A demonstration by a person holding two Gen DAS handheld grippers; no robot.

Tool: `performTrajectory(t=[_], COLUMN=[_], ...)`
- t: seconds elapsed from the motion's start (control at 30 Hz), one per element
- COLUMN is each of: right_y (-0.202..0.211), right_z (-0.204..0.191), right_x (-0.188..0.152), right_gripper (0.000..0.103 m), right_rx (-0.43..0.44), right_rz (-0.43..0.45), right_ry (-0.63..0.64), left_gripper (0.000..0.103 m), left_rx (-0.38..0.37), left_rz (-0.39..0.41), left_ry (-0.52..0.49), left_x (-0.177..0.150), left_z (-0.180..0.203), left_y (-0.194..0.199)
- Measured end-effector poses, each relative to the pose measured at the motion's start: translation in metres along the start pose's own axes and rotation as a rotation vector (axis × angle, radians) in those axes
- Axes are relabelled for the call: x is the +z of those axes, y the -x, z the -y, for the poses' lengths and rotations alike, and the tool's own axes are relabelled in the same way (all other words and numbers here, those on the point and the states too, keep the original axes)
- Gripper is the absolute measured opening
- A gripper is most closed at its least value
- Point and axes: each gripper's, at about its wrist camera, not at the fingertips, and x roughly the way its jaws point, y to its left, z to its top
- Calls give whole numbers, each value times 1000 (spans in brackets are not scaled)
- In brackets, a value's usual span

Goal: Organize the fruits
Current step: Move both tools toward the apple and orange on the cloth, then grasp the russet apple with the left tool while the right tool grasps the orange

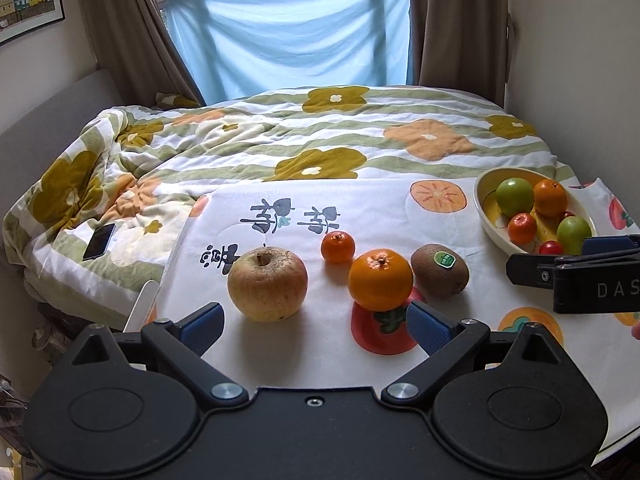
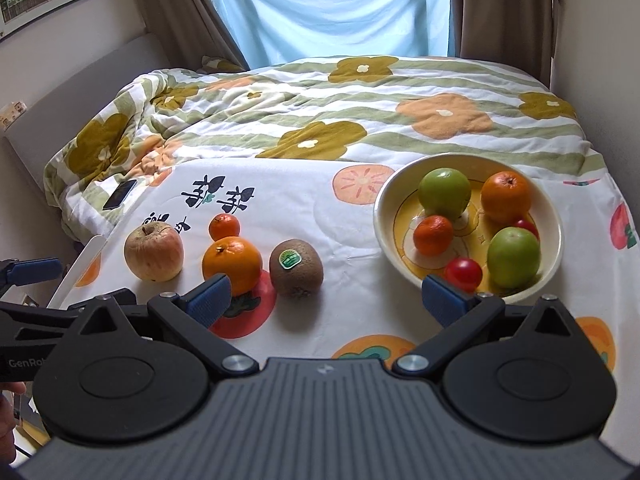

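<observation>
A white cloth (image 2: 320, 208) printed with persimmons and dark characters covers the table beside the bed. Directly ahead of the left gripper's fingers (image 1: 202, 326), the pale apple (image 1: 267, 285) sits nearest its left finger, and the large orange (image 1: 380, 280) nearest its right finger. The small tangerine (image 1: 338, 246) lies beyond them, between the two. The kiwi (image 1: 439, 269) rests just outside the right finger. The fruit-filled bowl (image 2: 386, 216) stands beyond the right gripper's right finger (image 2: 444, 300). A phone (image 1: 98, 241) lies on the quilt (image 1: 280, 136), far outside the left finger.
</observation>
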Motion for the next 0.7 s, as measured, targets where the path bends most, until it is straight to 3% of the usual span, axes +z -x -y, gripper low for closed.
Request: performTrajectory(t=[0.3, 0.7], right_y=[-34, -71], right_z=[-35, -59], right_x=[-12, -21], right_gripper=[103, 103], right_rx=[-38, -96], right_rz=[-15, -31], right_ry=[-68, -136], left_gripper=[100, 99], left_rx=[-24, -95], left_rz=[-11, -42], left_ry=[-51, -94], left_x=[0, 1], left_z=[-35, -50], left_y=[-50, -104])
